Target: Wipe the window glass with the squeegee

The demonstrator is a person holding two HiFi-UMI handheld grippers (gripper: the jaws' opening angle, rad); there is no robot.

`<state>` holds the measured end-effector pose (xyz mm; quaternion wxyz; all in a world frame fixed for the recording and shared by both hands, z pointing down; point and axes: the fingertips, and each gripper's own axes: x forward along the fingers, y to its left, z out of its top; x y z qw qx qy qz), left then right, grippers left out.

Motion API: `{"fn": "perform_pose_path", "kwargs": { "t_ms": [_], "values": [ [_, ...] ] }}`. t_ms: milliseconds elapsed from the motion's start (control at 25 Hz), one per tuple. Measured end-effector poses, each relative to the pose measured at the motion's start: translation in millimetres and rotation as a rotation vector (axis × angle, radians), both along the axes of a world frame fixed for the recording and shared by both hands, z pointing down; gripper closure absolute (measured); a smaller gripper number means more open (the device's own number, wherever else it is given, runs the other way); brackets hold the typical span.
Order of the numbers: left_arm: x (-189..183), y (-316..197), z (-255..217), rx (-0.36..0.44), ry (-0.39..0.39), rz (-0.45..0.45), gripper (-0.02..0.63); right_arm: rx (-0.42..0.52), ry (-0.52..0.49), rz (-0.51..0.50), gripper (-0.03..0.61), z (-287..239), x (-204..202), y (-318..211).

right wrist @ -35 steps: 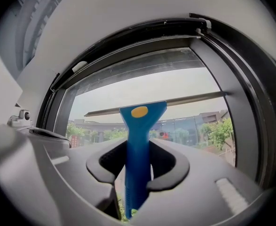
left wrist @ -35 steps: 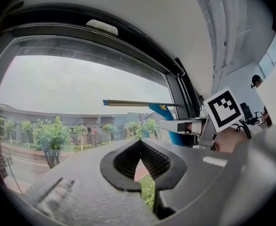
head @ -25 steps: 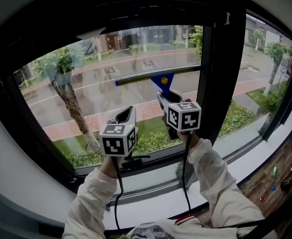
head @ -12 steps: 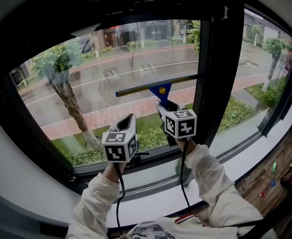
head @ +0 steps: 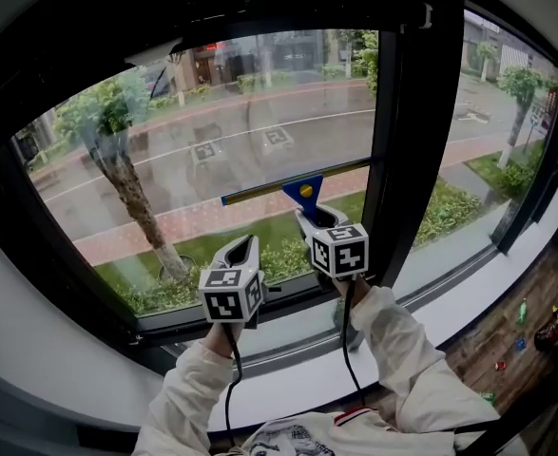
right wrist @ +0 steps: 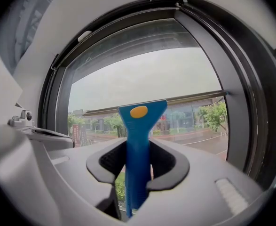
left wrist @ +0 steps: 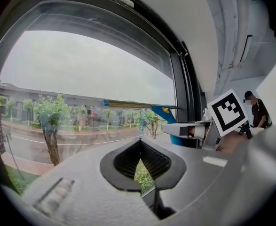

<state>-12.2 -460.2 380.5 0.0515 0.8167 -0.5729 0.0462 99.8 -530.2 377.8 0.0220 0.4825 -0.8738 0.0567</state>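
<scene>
The squeegee [head: 302, 190] lies against the window glass [head: 193, 131], its long blade roughly level and its blue handle [right wrist: 138, 145] pointing down. My right gripper [head: 318, 220] is shut on that handle just below the blade; in the right gripper view the handle stands upright between the jaws of the right gripper [right wrist: 138, 161]. My left gripper [head: 241, 249] hangs lower and to the left, shut with nothing in it and clear of the squeegee. From the left gripper [left wrist: 140, 142] the blade [left wrist: 133, 104] shows ahead to the right.
A black frame surrounds the pane, with a thick vertical mullion [head: 407, 131] just right of the blade's end. The white sill [head: 288, 373] runs below the grippers. Small objects lie on the wooden floor [head: 530, 335] at the lower right. A person [left wrist: 257, 109] stands far off inside the room.
The squeegee has slid down the glass from the upper middle of the pane to its lower part, carried by the right gripper. The left gripper has also sunk a little.
</scene>
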Motion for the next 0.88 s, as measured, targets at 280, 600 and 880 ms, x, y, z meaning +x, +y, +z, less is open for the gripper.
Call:
{"fn": "perform_pose_path", "kwargs": {
  "t_ms": [280,600,880],
  "values": [
    [6,5,26,-0.035,-0.001,0.003,0.612,-0.042,0.000,0.005,0.445,30,1,5],
    [2,7,58,-0.083,0.010,-0.017,0.611,-0.071,0.036,0.018,0.443,63,5,8],
    [7,10,86,-0.126,0.012,-0.012,0.612,-0.094,0.031,0.007,0.445,90,0,8]
  ]
}}
